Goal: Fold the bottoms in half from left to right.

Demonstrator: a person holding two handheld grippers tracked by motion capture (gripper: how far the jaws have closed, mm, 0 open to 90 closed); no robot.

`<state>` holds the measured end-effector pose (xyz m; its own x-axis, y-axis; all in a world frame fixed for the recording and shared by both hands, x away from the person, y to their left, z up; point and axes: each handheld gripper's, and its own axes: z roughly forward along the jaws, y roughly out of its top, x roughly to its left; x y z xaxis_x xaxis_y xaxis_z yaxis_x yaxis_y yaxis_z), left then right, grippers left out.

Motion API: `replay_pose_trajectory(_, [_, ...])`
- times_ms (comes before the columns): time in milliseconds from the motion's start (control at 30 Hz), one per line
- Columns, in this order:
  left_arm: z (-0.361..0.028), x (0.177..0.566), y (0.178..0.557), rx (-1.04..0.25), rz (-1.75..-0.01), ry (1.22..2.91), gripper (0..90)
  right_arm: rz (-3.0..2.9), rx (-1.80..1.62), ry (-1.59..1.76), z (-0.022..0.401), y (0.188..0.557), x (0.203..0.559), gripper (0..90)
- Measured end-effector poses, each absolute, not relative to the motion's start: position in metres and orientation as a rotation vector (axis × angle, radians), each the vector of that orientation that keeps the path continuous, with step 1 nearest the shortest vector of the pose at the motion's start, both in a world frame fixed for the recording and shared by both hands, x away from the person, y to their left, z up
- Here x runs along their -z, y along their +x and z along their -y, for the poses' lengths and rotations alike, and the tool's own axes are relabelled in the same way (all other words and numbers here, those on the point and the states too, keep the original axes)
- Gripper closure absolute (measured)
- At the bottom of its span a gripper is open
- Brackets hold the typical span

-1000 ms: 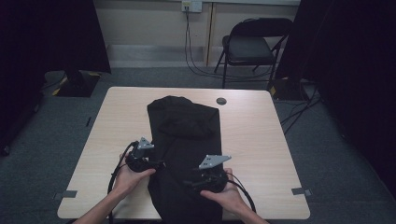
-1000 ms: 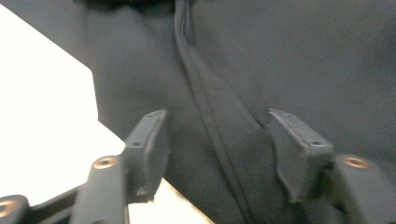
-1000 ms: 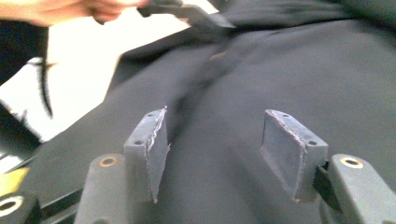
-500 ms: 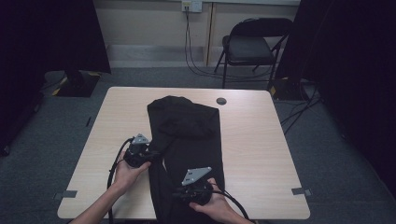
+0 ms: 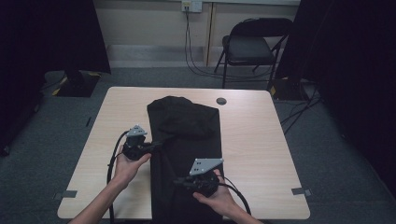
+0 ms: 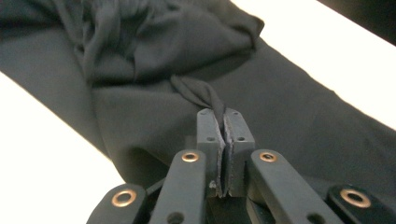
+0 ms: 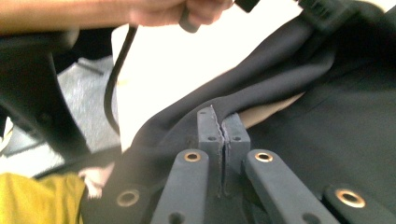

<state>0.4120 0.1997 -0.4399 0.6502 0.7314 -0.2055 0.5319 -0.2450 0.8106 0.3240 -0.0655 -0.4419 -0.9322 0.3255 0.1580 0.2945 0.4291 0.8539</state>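
High view: black garment (image 5: 184, 140) lies lengthwise down the middle of the bench (image 5: 261, 140), top end bunched, probably trousers, hard to tell. Left tongs (image 5: 156, 144) are clamped on a twisted pinch of cloth at its left edge; right tongs (image 5: 180, 182) are clamped on the same edge nearer the person. Looks like the grab-and-lift step of a fold. Next: carry both pinches across together, w/o slack.

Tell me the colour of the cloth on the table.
Black, plain with no pattern: the cloth shows best in the high view, against the pale table.
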Motion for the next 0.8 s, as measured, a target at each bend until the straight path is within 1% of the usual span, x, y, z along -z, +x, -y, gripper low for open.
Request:
replay_pose_trajectory(33, [-0.200, 0.440, 0.412, -0.265, -0.993, 1.921, 87.3, -2.629, -1.561, 0.571, 0.065, 0.324, 0.442, 88.6])
replay_pose_trajectory(67, [-0.197, 0.431, 0.417, -0.268, -0.998, 1.906, 87.3, -2.577, -1.599, 0.580, 0.072, 0.328, 0.429, 88.7])
replay_pose_trajectory(133, [-0.196, 0.428, 0.419, -0.274, -0.998, 1.896, 87.3, -2.534, -1.630, 0.593, 0.078, 0.331, 0.420, 88.8])
replay_pose_trajectory(167, [-0.191, 0.415, 0.427, -0.291, -0.985, 1.894, 87.3, -2.504, -1.641, 0.597, 0.083, 0.333, 0.413, 88.8])
replay_pose_trajectory(233, [-0.184, 0.401, 0.433, -0.310, -0.971, 1.890, 87.3, -2.457, -1.669, 0.611, 0.091, 0.336, 0.403, 88.8])
replay_pose_trajectory(267, [-0.184, 0.401, 0.433, -0.310, -0.971, 1.890, 87.3, -2.457, -1.669, 0.611, 0.091, 0.336, 0.403, 88.8])
replay_pose_trajectory(333, [-0.175, 0.388, 0.440, -0.331, -0.958, 1.876, 87.3, -2.401, -1.696, 0.624, 0.102, 0.338, 0.392, 88.8])
replay_pose_trajectory(433, [-0.158, 0.382, 0.446, -0.325, -0.955, 1.867, 87.0, -2.331, -1.709, 0.654, 0.119, 0.340, 0.379, 88.8])
replay_pose_trajectory(500, [-0.141, 0.390, 0.446, -0.301, -0.931, 1.892, 86.1, -2.287, -1.707, 0.702, 0.136, 0.343, 0.378, 88.8])
replay_pose_trajectory(533, [-0.141, 0.390, 0.446, -0.301, -0.931, 1.892, 85.8, -2.287, -1.707, 0.702, 0.136, 0.343, 0.378, 88.8])
replay_pose_trajectory(567, [-0.132, 0.400, 0.446, -0.274, -0.925, 1.910, 85.8, -2.287, -1.699, 0.713, 0.141, 0.343, 0.380, 88.8])
replay_pose_trajectory(600, [-0.122, 0.415, 0.443, -0.241, -0.914, 1.955, 85.0, -2.315, -1.650, 0.764, 0.150, 0.344, 0.393, 88.8])
replay_pose_trajectory(633, [-0.122, 0.415, 0.443, -0.241, -0.914, 1.955, 84.8, -2.315, -1.650, 0.764, 0.150, 0.344, 0.393, 88.8])
replay_pose_trajectory(667, [-0.115, 0.434, 0.439, -0.217, -0.908, 2.010, 84.2, -2.365, -1.591, 0.818, 0.155, 0.346, 0.412, 88.7])
replay_pose_trajectory(700, [-0.115, 0.434, 0.439, -0.217, -0.908, 2.010, 83.8, -2.365, -1.591, 0.818, 0.155, 0.346, 0.412, 88.7])
replay_pose_trajectory(733, [-0.113, 0.452, 0.435, -0.198, -0.908, 2.055, 82.6, -2.425, -1.545, 0.879, 0.157, 0.349, 0.433, 88.7])
replay_pose_trajectory(800, [-0.114, 0.462, 0.432, -0.230, -0.900, 2.107, 81.8, -2.479, -1.480, 0.899, 0.154, 0.351, 0.449, 88.7])
